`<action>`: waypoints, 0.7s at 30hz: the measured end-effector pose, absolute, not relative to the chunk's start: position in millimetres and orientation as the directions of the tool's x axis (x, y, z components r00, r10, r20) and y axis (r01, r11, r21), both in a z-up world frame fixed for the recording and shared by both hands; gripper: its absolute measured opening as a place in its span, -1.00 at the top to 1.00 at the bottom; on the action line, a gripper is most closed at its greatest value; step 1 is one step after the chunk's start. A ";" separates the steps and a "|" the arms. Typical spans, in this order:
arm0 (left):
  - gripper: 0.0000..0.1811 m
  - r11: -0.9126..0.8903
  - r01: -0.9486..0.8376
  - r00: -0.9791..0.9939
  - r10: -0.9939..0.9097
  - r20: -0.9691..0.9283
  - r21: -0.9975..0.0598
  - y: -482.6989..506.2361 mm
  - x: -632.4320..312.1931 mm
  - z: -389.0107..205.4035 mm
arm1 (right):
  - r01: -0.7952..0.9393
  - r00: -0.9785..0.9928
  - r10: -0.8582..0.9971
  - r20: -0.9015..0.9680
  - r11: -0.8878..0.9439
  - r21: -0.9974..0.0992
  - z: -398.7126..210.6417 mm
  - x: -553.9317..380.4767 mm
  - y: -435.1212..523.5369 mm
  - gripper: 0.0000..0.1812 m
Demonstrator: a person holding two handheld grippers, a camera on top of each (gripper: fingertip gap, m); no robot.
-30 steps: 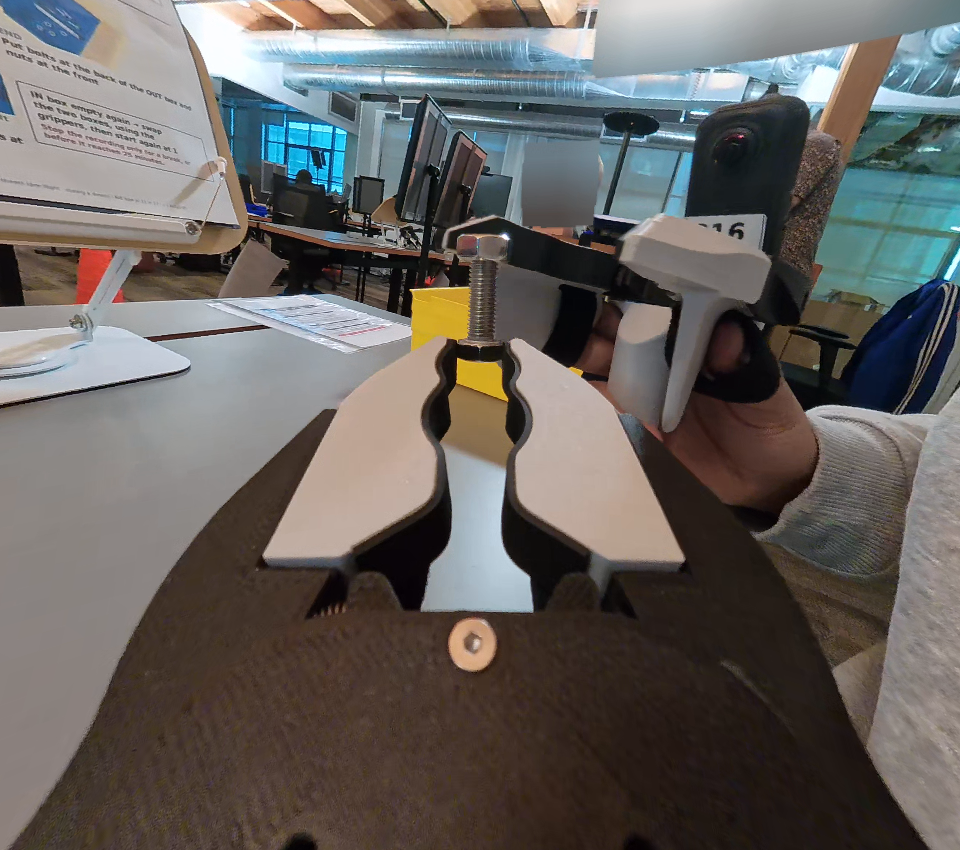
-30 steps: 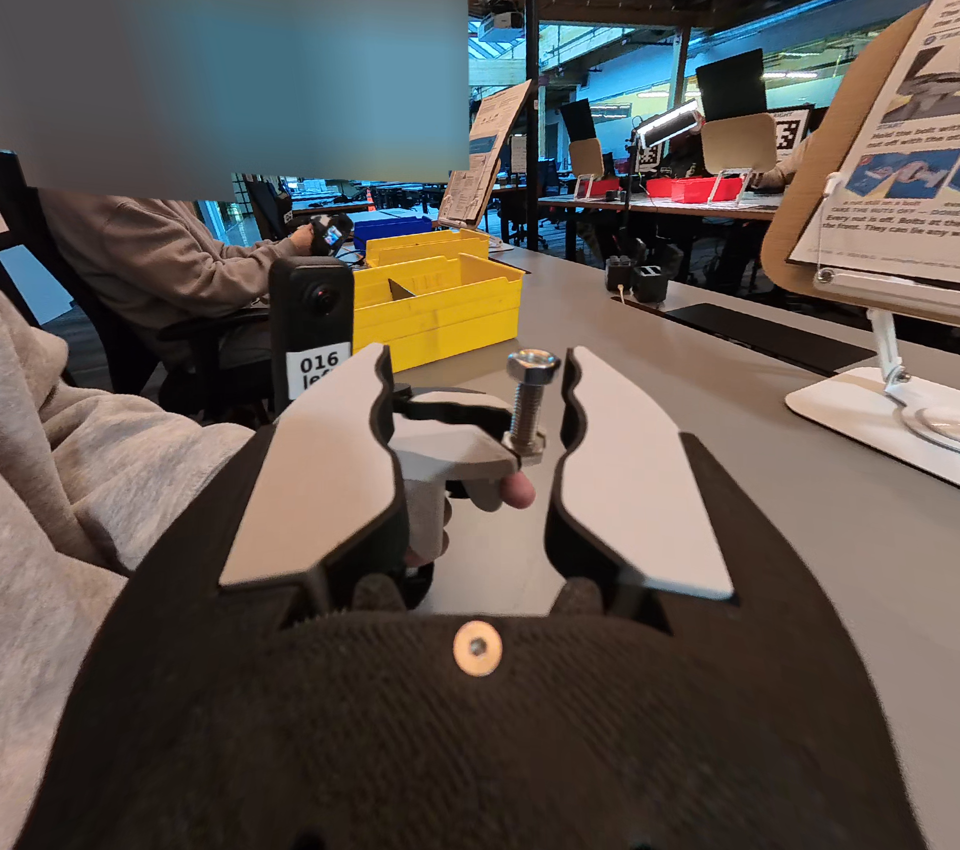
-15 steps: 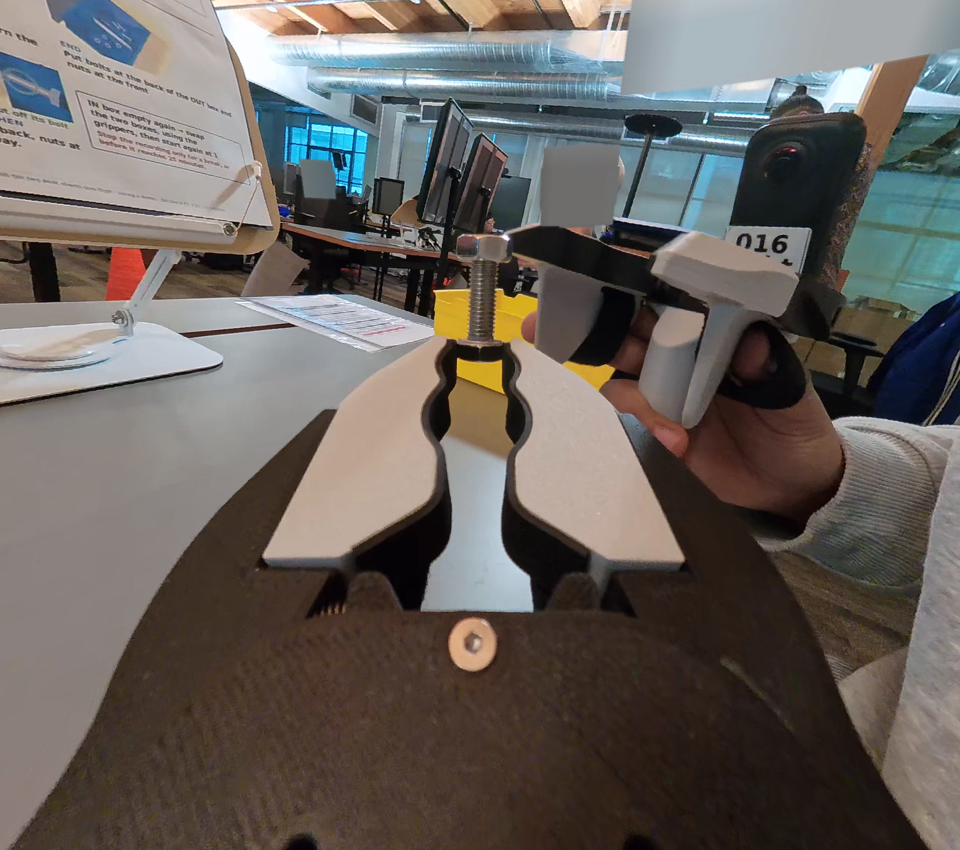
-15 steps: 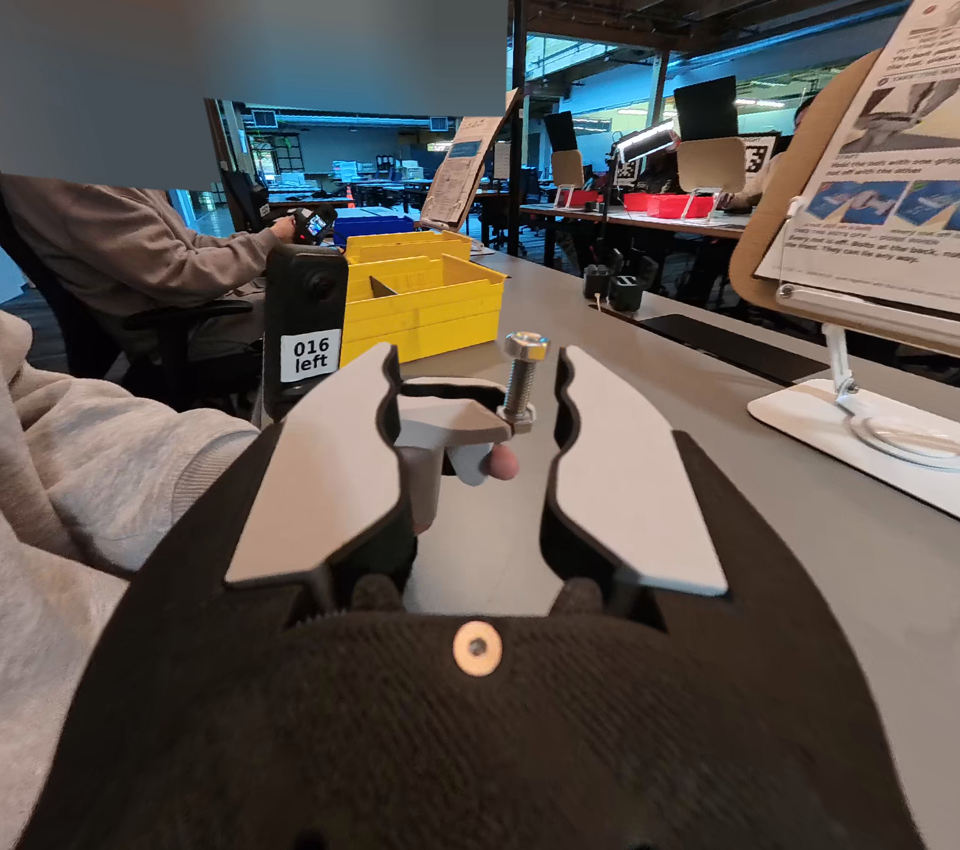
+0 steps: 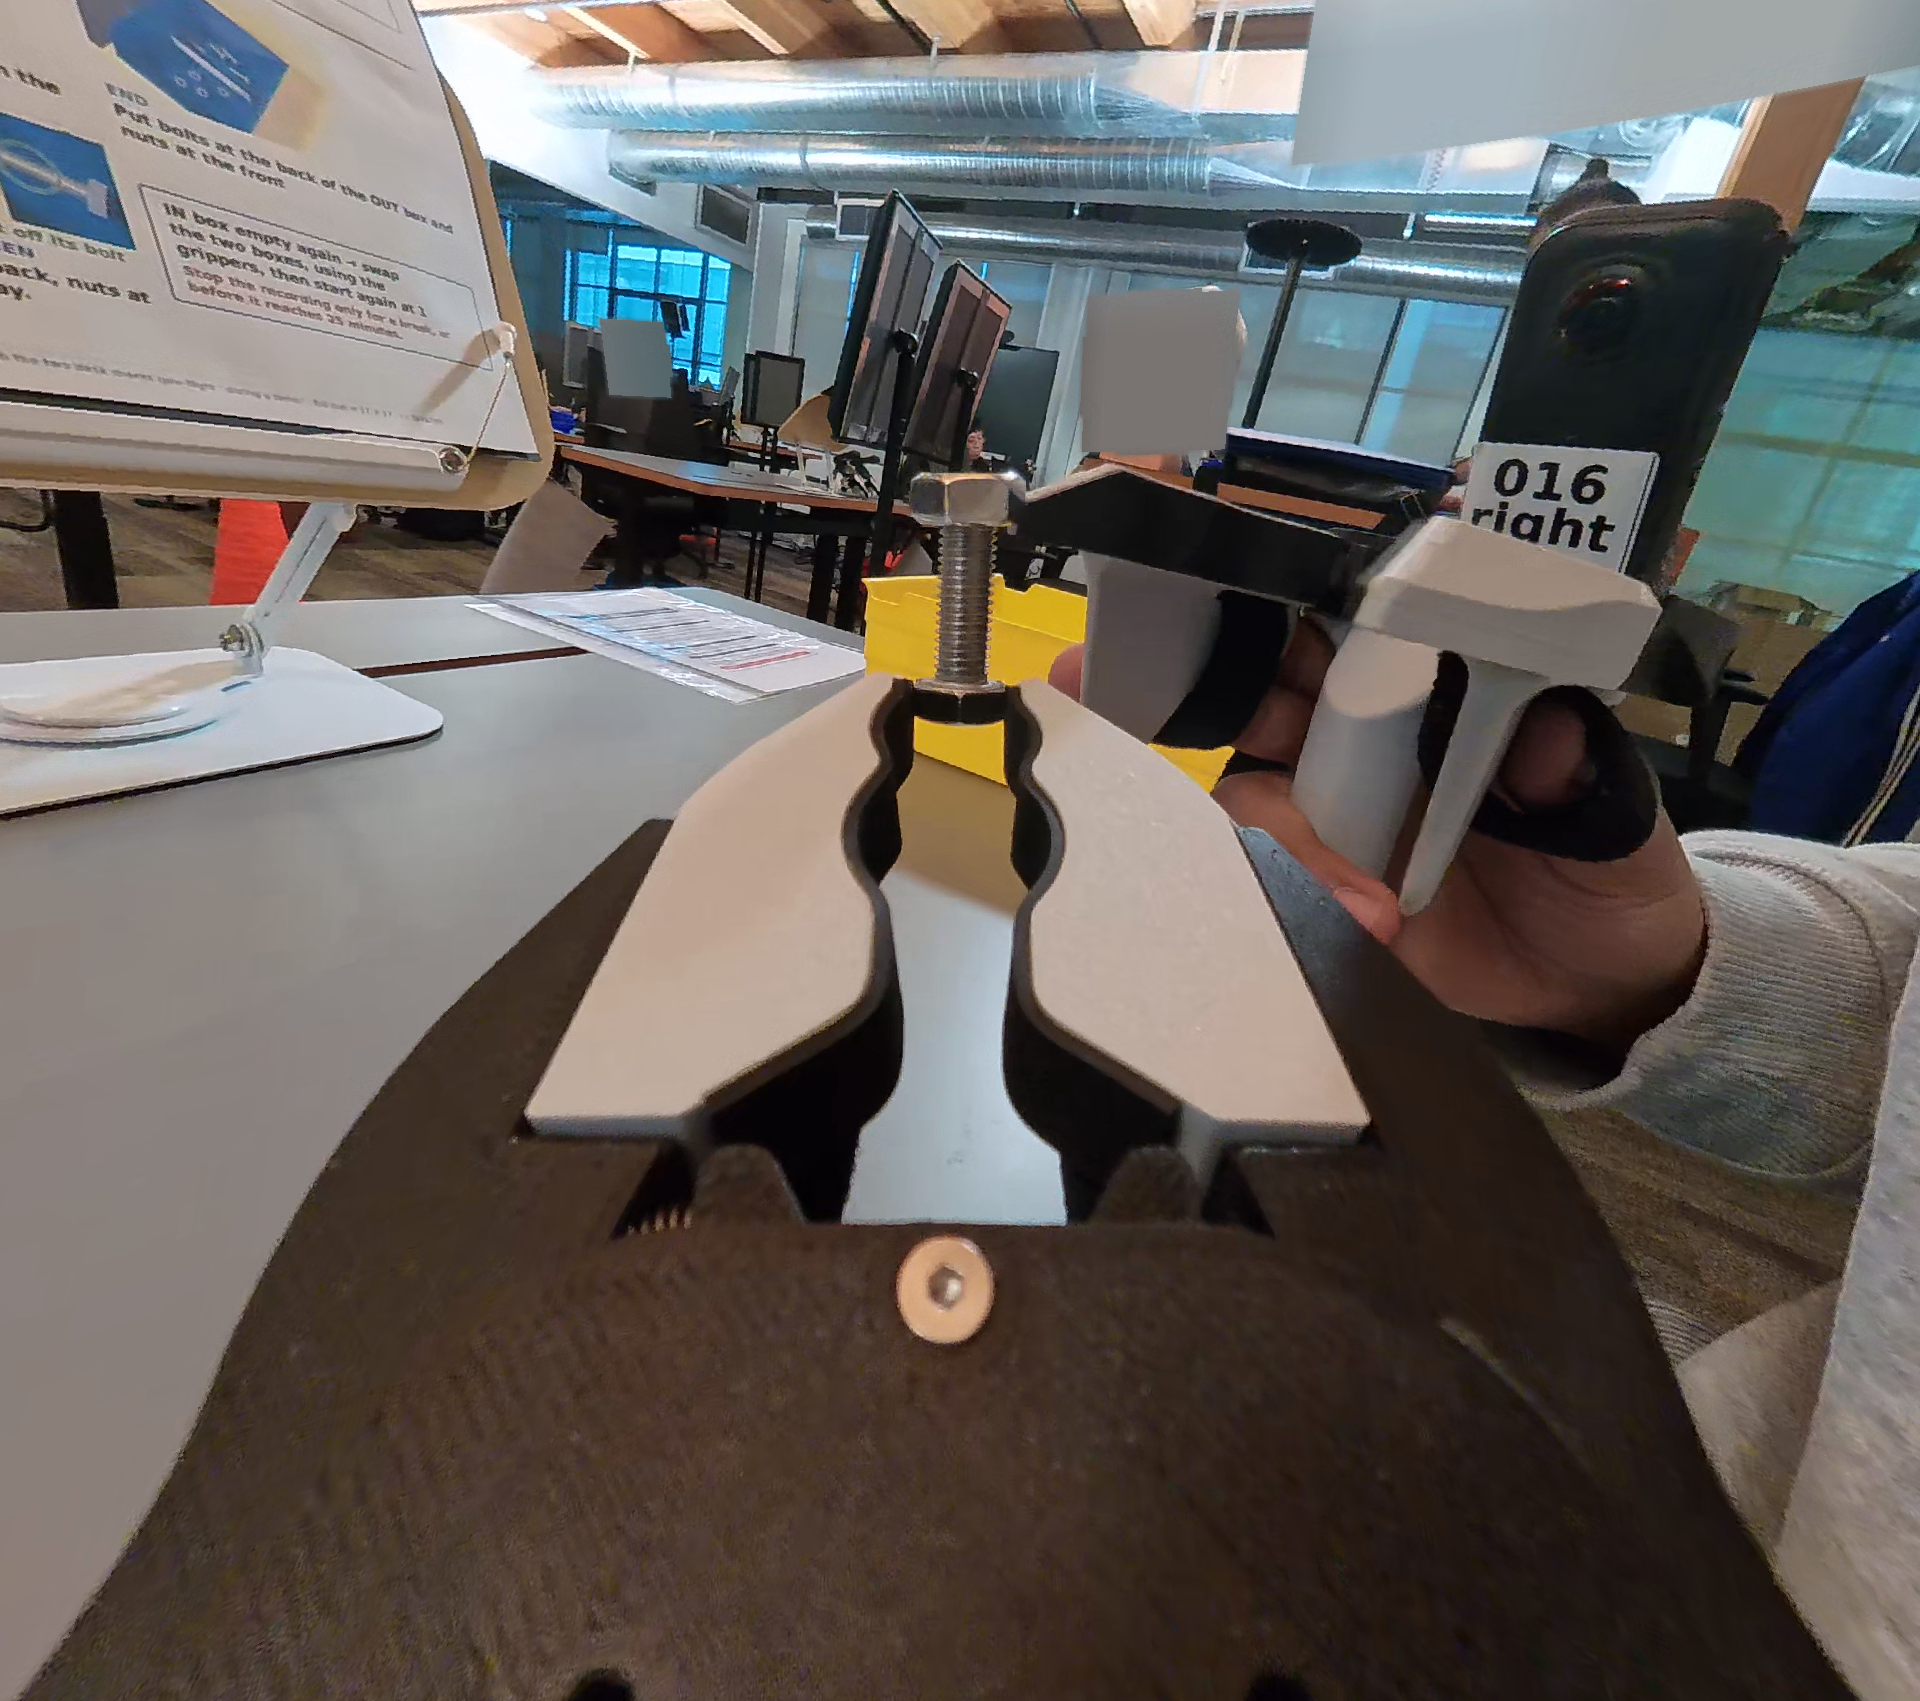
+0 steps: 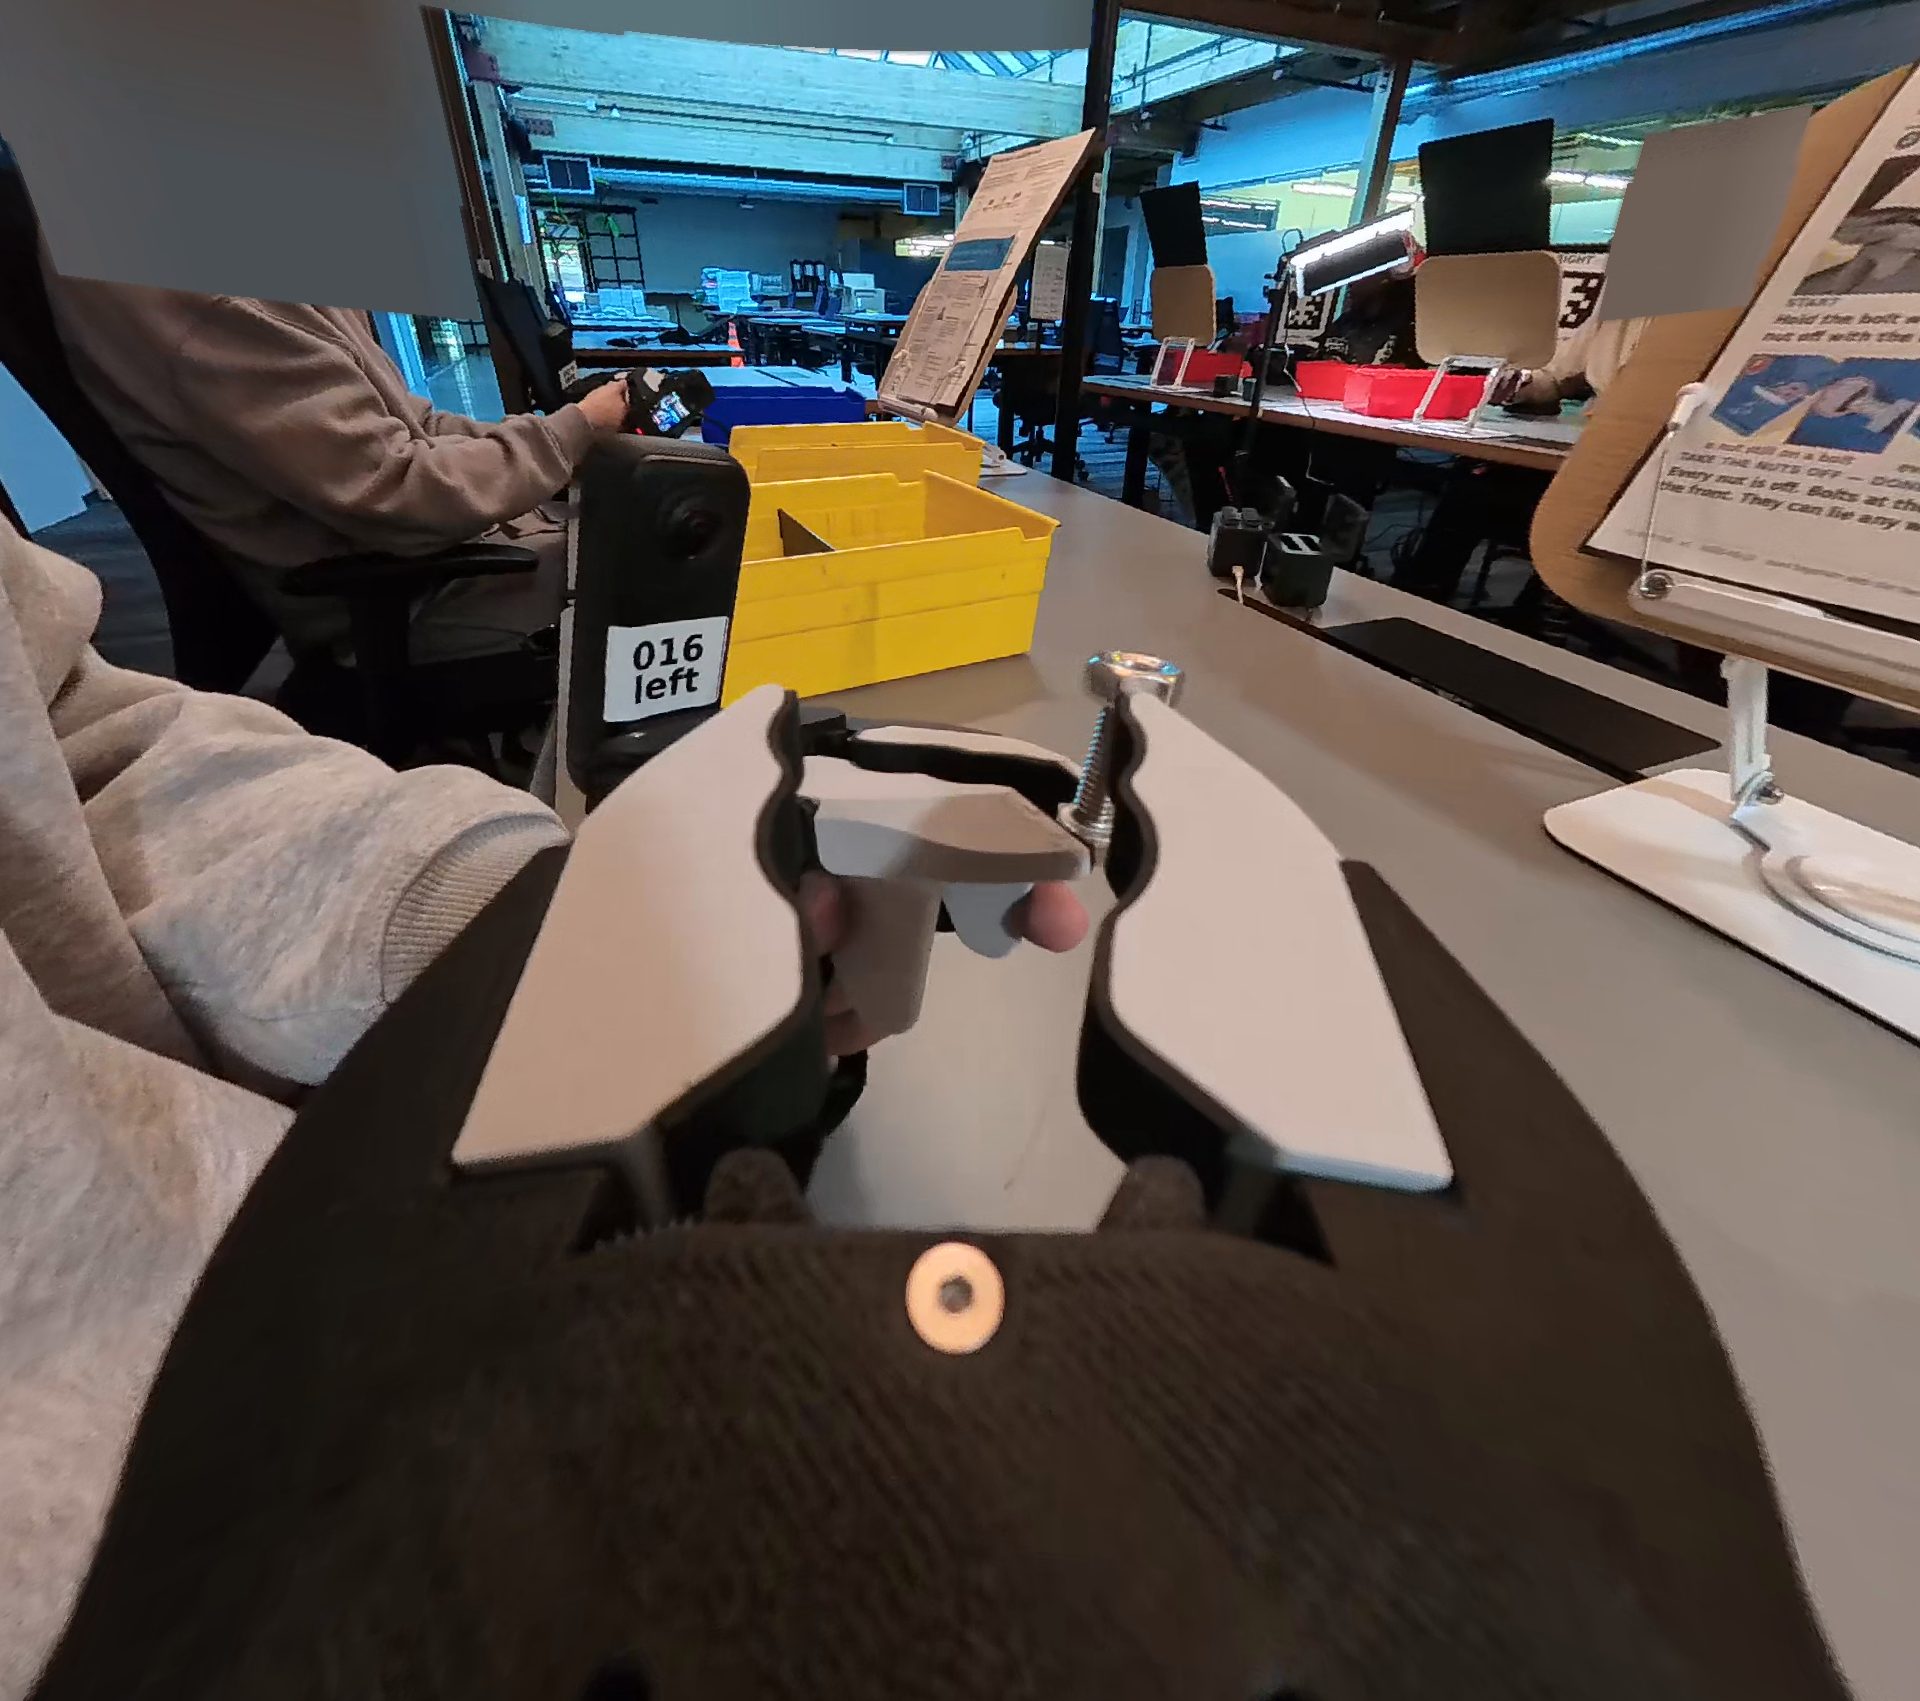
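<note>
My left gripper (image 5: 958,697) is shut on a steel nut (image 5: 958,693) at the lower end of an upright hex bolt (image 5: 964,602), held above the grey table (image 5: 312,872). The right gripper's black finger (image 5: 1143,521) reaches in from the right, level with the bolt head. In the right wrist view my right gripper (image 6: 961,716) is open. The bolt (image 6: 1103,752) leans against the inner edge of its right finger (image 6: 1226,872), and the left gripper (image 6: 966,841) sits between its fingers holding the nut (image 6: 1081,820). A hand (image 5: 1507,924) holds the right gripper.
Yellow bins (image 6: 894,581) stand on the table behind the grippers and also show in the left wrist view (image 5: 1039,612). A document stand (image 5: 208,197) on a white base (image 5: 260,716) is to one side. A laminated sheet (image 5: 675,633), a black mat (image 6: 1507,695) and another seated person (image 6: 312,425) lie beyond. The tips of one gripper are about 5 cm away from the tips of the other.
In the right wrist view the bolt has gone from the middle of the open gap to against the right finger, and looks tilted. The left gripper keeps its hold on the nut.
</note>
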State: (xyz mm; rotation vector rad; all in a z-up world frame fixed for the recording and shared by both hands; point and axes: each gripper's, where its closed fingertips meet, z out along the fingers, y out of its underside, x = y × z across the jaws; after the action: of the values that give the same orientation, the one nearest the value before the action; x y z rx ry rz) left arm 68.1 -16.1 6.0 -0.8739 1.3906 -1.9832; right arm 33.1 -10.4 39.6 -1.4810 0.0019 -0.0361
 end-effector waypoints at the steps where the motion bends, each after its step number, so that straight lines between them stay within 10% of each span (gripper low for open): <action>1: 0.81 -0.305 0.077 -0.631 -0.752 0.191 -0.949 -16.2 67.9 6.2 | 0.027 0.999 -0.034 0.024 0.094 -0.995 41.0 34.2 -11.6 0.38; 21: 0.81 -0.280 0.076 -0.652 -0.740 0.165 -0.957 -24.0 64.4 4.9 | 0.024 0.997 -0.077 0.015 0.114 -0.993 42.5 42.5 -16.2 0.28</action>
State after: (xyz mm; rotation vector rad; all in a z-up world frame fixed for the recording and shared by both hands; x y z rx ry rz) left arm 64.4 -24.0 4.9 -0.8375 1.4291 -1.9780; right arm 42.5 -16.2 42.5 -1.4549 0.0434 -0.0740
